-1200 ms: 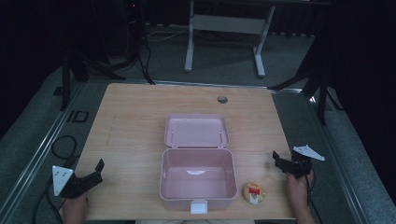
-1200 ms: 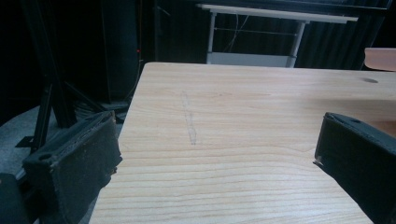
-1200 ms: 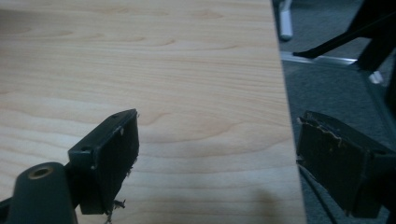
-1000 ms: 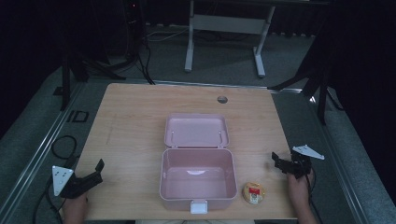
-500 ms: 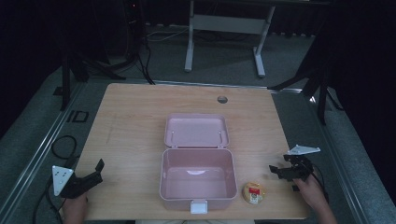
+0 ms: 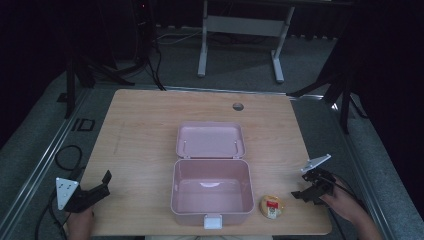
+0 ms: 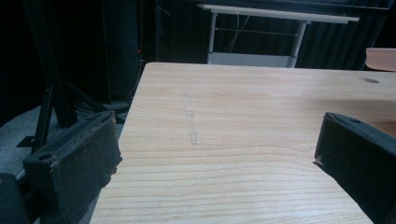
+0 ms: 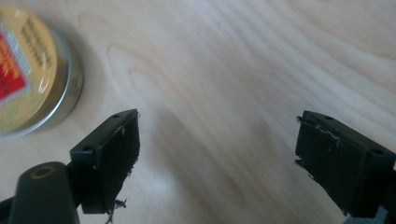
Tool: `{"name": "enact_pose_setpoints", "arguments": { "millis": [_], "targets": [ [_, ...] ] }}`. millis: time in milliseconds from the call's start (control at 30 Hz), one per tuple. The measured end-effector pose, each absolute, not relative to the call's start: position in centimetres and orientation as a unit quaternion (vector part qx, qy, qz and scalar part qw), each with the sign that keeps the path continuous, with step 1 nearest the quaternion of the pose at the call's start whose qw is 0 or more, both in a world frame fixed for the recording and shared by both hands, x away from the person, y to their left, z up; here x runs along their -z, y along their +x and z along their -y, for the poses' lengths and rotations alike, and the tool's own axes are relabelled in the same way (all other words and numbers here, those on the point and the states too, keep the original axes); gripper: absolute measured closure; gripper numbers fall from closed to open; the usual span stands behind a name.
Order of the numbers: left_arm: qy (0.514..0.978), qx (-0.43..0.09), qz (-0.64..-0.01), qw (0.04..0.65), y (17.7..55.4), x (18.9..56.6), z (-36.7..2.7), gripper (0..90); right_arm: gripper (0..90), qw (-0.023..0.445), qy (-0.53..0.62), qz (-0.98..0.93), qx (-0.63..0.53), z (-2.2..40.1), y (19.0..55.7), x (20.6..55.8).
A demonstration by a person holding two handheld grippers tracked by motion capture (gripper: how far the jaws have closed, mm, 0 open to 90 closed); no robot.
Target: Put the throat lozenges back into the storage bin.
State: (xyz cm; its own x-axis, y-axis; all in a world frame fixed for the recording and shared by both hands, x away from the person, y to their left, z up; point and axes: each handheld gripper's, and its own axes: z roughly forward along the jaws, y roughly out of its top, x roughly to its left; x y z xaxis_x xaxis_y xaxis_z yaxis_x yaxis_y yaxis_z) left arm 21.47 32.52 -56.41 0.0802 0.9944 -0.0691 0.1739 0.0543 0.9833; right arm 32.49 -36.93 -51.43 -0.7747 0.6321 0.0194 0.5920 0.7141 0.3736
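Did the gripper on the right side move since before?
Yes. The right hand-held gripper has slid nearer the table's front edge and toward the little round tin.

Bare table (image 6: pixel 140 135) lies left and right of the open pink box (image 6: pixel 212 190), a round tin (image 6: pixel 271 206) beside it.

Your left gripper (image 6: pixel 98 186) and right gripper (image 6: pixel 306 192) are black, each topped by a pale grey three-cornered plate and trailing a dark cable; their fingers (image 8: pixel 108 156) carry worn, frayed black pads with round screw holes
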Motion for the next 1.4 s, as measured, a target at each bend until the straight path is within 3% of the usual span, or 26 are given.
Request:
{"name": "enact_pose_setpoints", "arguments": {
  "millis": [633,967,1400],
  "targets": [
    [0.546,-0.418,-0.534,0.492,21.5,56.4,-32.5,0.4,14.5,-0.026,0.199,-0.980,0.016,33.1,31.1,50.1],
    [0.546,-0.417,-0.534,0.493,21.4,56.4,-32.5,0.4,14.0,-0.033,0.147,-0.989,-0.009,29.7,30.4,49.4],
    [0.547,-0.416,-0.533,0.494,21.4,56.4,-32.6,0.4,14.4,-0.043,0.078,-0.996,0.000,25.9,29.4,51.3]
  ]
}}
